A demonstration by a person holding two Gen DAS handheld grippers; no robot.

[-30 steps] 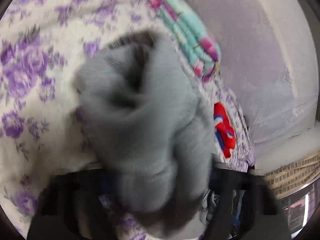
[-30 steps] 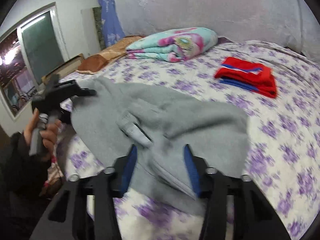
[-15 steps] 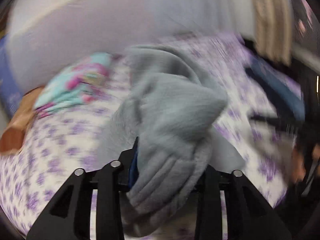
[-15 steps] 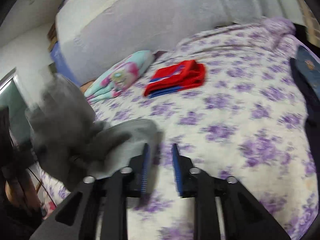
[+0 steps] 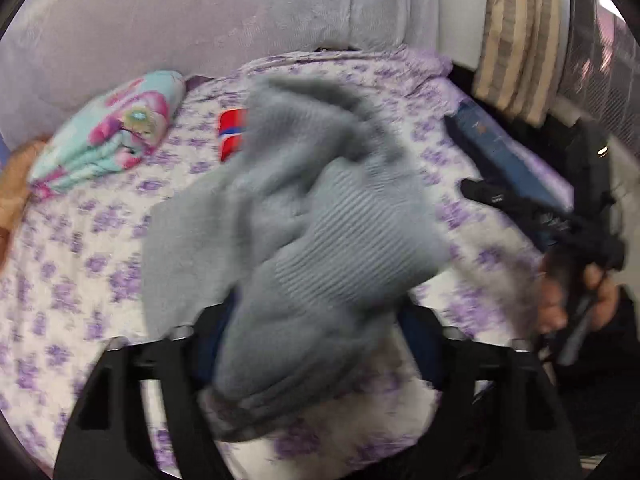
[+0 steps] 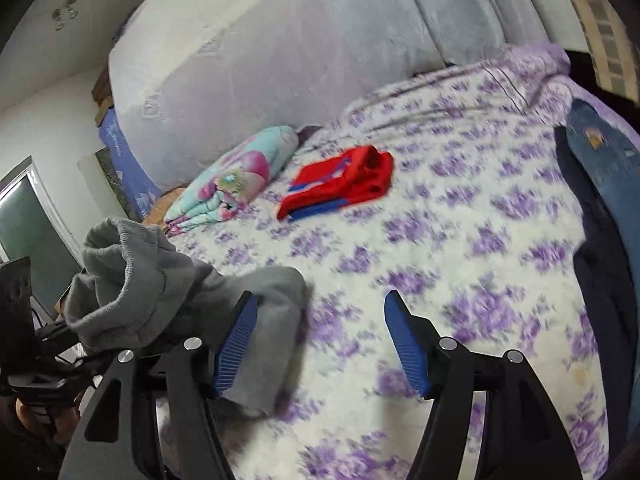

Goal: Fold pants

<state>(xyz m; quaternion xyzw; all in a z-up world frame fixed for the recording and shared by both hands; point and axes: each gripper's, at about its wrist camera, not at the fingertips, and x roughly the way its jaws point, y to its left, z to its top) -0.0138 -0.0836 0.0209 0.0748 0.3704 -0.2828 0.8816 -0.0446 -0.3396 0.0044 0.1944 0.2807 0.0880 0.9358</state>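
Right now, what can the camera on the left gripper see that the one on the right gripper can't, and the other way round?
Only the left wrist view shows the striped curtain and the person's hand holding the right gripper's handle. Only the right wrist view shows the window, the dark garment beside the jeans, and the right gripper open with nothing between its fingers. Both show the grey pants bunched in the left gripper, the red clothing, the folded floral blanket, the jeans and the purple-flowered bedsheet.
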